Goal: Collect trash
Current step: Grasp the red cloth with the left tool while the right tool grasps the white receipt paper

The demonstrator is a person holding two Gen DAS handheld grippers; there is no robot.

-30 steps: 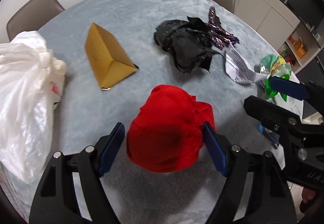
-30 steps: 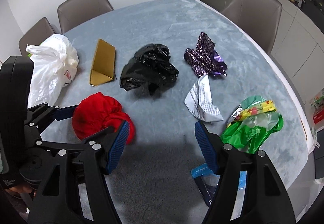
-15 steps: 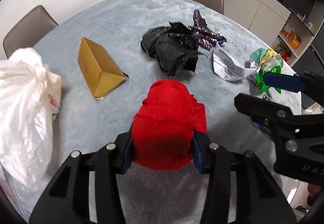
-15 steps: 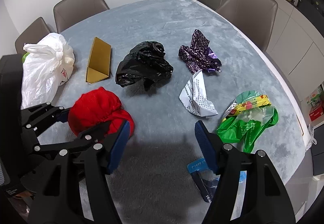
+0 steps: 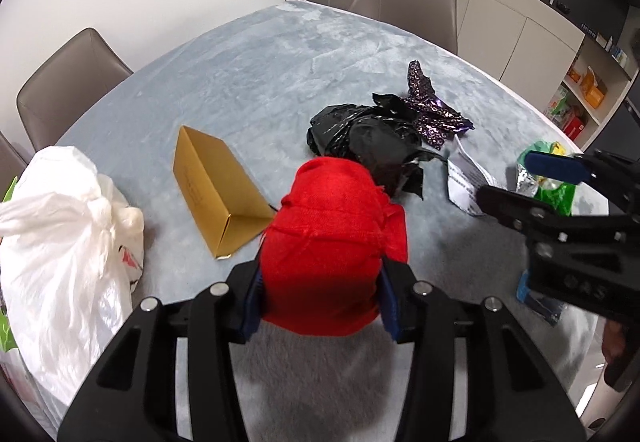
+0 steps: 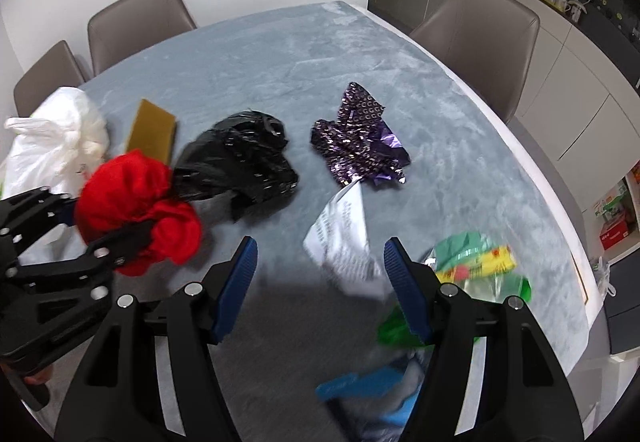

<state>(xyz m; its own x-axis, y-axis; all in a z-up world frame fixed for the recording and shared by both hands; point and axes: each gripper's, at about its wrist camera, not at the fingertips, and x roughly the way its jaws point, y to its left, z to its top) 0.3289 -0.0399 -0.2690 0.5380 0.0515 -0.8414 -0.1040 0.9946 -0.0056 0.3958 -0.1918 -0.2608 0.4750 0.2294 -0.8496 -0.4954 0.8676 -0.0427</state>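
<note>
Left hand-held gripper: closed on the crumpled red fabric bundle.
Right hand-held gripper: jaws wide, nothing held.
Target direction: tied white plastic bag lies left of the bundle, nearer the left hand.
Worktop: covered in grey plush cloth.
Room: beige chairs beyond.

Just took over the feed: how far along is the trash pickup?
Early. The white bag sits tied on the table. The left gripper clamps the red wad; the right gripper is open and empty. Gold box, black bag, purple wrapper, receipt and green packet remain.
</note>
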